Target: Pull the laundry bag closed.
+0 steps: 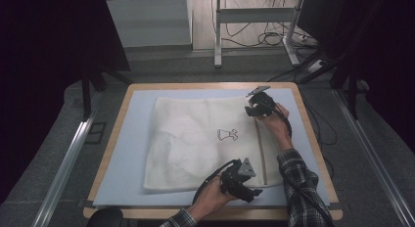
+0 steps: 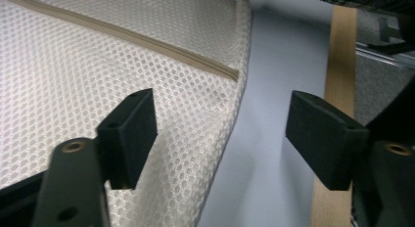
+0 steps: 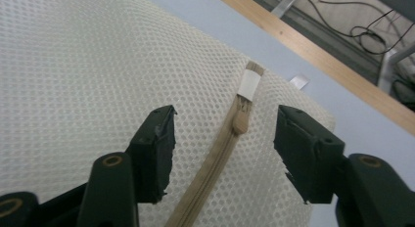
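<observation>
On the blue-topped table, both grippers stand released over the flattened mesh laundry bag, left gripper at its corner, right gripper straddling the zipper end.

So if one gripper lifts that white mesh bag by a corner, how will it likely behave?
The mesh bag probably sags and folds rather than holding its shape: it lies flat with soft wrinkles. It looks light, being thin open netting. The zipper strip may stay a little straighter. Both the left gripper and right gripper stand open over it.
</observation>
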A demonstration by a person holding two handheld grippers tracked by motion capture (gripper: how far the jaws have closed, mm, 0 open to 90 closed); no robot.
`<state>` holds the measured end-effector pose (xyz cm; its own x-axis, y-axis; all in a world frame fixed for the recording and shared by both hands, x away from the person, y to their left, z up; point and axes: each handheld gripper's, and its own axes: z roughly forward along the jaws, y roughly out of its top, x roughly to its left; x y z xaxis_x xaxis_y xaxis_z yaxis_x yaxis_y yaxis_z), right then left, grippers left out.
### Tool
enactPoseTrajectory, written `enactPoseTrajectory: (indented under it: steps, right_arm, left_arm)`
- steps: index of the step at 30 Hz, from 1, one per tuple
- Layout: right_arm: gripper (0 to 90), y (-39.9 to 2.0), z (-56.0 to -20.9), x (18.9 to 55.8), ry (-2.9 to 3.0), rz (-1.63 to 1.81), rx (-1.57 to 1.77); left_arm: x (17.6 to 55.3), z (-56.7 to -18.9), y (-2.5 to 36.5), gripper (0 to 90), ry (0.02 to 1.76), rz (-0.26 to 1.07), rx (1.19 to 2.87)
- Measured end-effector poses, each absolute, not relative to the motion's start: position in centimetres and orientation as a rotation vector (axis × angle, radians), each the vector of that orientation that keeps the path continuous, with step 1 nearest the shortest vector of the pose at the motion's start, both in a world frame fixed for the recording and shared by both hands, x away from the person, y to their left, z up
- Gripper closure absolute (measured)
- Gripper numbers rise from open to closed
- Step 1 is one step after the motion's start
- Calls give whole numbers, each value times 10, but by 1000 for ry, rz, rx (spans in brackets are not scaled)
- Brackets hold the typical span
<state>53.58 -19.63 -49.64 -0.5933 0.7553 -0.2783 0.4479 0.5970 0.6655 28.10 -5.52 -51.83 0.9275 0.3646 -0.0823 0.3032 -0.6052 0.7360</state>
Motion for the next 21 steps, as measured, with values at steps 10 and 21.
enactPoseTrajectory:
  steps: [10, 21]
  right_arm:
    - [280, -208, -490, 525, 2310, 846, 1020]
    - [181, -215, -484, 510, 2330, 900, 999]
  left_arm:
    - [280, -515, -47, 105, 489, 50, 2241]
    - [273, -512, -36, 31, 492, 100, 2290]
